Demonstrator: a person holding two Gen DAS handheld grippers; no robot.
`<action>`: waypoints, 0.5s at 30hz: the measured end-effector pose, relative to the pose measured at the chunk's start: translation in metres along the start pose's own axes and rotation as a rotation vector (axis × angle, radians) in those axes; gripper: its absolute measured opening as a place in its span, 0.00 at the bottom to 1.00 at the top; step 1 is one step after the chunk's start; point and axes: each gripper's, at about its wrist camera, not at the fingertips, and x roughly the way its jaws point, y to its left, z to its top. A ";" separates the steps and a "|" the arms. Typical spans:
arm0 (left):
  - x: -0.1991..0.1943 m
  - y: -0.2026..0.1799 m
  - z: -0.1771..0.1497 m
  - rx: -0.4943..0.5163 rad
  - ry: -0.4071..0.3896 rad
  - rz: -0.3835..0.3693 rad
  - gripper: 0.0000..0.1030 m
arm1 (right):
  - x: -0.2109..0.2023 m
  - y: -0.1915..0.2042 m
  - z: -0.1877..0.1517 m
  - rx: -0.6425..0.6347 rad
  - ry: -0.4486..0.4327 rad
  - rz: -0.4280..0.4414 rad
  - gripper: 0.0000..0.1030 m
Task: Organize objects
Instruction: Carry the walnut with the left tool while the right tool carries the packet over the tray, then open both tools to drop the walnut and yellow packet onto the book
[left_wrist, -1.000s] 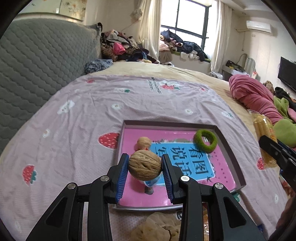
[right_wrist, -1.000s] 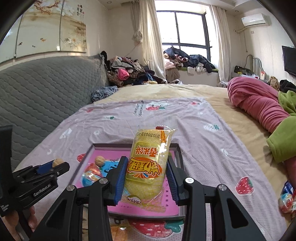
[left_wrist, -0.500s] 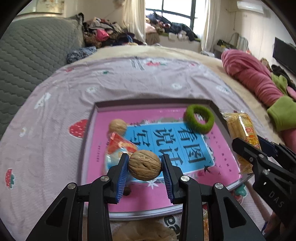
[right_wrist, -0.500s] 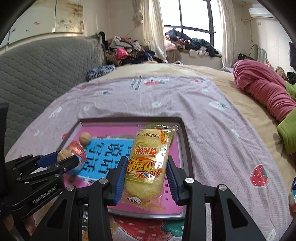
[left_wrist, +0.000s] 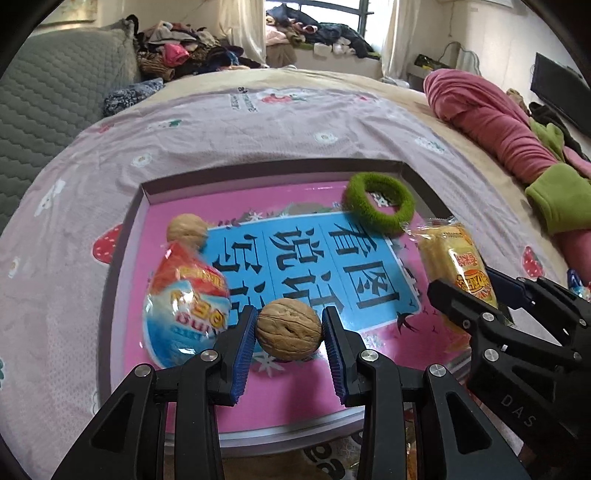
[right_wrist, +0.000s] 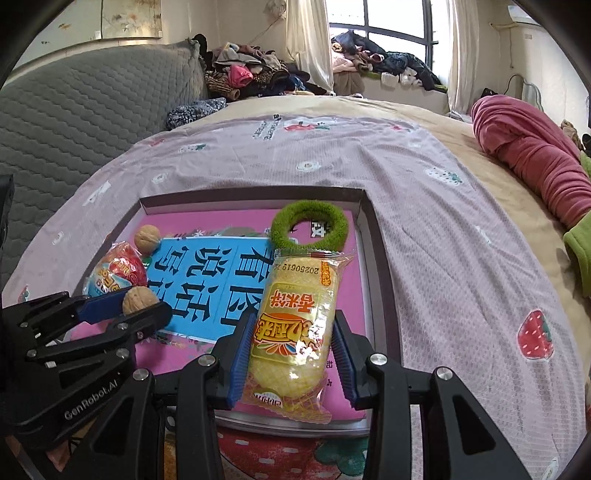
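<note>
My left gripper (left_wrist: 289, 334) is shut on a brown walnut (left_wrist: 288, 329), held low over the near part of a shallow grey-rimmed tray (left_wrist: 155, 188) with a pink and blue printed bottom. My right gripper (right_wrist: 291, 349) is shut on a yellow snack packet (right_wrist: 297, 317) over the tray's near right side (right_wrist: 378, 273). Lying in the tray are a second walnut (left_wrist: 186, 229), a red and blue wrapped snack (left_wrist: 186, 304) and a green fuzzy ring (left_wrist: 379, 206). Each gripper shows in the other's view: the right gripper (left_wrist: 476, 291), the left gripper (right_wrist: 129, 306).
The tray lies on a lilac strawberry-print sheet (right_wrist: 424, 206) over a bed. A grey quilted headboard (left_wrist: 48, 110) stands at the left. Rolled pink and green bedding (left_wrist: 509, 140) lies at the right. Piled clothes (right_wrist: 251, 77) sit at the far end under the window.
Both grippers have sunk toward the tray with their loads still held; the tray looms larger. The left gripper has come over the tray's near part, and the red and blue snack now shows clearly.
</note>
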 end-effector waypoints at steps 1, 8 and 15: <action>0.000 -0.001 -0.001 0.005 0.000 0.002 0.36 | 0.001 0.000 -0.001 -0.002 0.004 0.001 0.40; 0.011 0.003 -0.003 0.009 0.042 -0.012 0.36 | 0.011 -0.002 -0.005 0.002 0.037 -0.009 0.40; 0.016 0.005 -0.004 0.000 0.057 -0.017 0.36 | 0.014 -0.003 -0.005 0.012 0.047 -0.012 0.40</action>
